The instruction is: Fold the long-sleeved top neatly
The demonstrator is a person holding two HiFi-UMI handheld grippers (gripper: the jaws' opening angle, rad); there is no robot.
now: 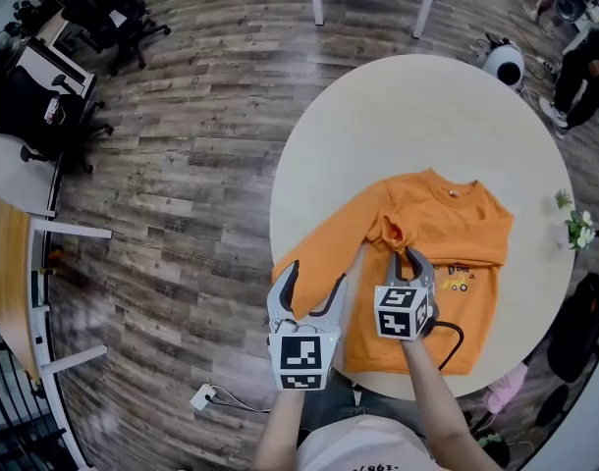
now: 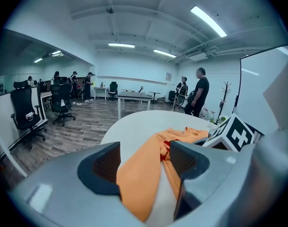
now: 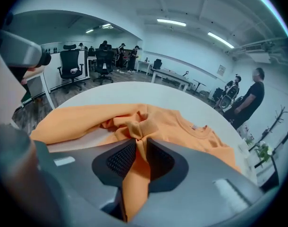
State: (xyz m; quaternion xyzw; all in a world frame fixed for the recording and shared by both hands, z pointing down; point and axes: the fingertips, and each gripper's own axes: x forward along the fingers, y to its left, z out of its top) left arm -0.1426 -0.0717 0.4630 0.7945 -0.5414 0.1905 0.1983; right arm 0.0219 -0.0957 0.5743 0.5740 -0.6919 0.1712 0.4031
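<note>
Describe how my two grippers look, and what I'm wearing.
The left gripper and right gripper are grey, with dark ribbed pads and a cube of black-and-white square markers. A black cable trails from the right one. The shirt is pale.

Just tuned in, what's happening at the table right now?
A person with a gripper in each hand is folding an orange top on a round table. The right gripper is shut on the sleeve cuff, held over the top's body. The left gripper is open, jaws apart astride the sleeve, not gripping it.
</note>
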